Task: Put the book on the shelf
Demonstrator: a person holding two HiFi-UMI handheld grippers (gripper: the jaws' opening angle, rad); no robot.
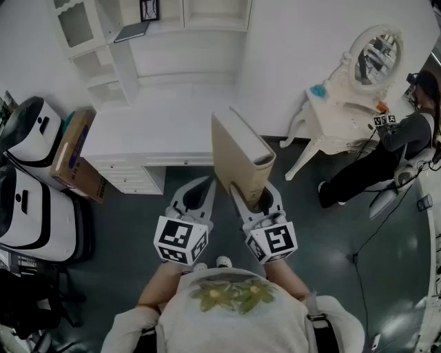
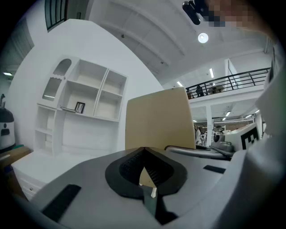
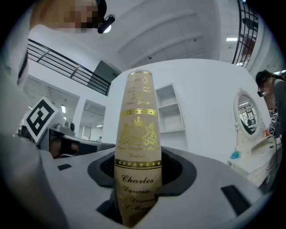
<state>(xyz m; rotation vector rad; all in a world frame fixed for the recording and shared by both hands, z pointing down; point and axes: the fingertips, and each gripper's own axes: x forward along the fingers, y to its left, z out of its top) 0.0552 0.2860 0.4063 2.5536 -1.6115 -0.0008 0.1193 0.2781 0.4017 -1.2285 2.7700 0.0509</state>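
Observation:
A tan hardback book (image 1: 238, 155) stands upright with my right gripper (image 1: 258, 200) shut on its lower end. The right gripper view shows its gold-printed spine (image 3: 137, 147) rising between the jaws of my right gripper (image 3: 138, 179). My left gripper (image 1: 204, 185) hangs just left of the book, shut with nothing in it; the tips of this left gripper (image 2: 143, 150) meet, with the book's cover (image 2: 156, 118) behind them. The white shelf unit (image 1: 110, 41) stands against the far wall above a white desk (image 1: 151, 131). From the left gripper, the shelf unit (image 2: 85, 103) is ahead on the left.
A small picture frame (image 1: 149, 9) stands on one shelf. At the left are a cardboard box (image 1: 76, 152) and white machines (image 1: 27, 207). A white vanity table with an oval mirror (image 1: 344, 103) stands at the right, with a seated person (image 1: 406, 138) beside it.

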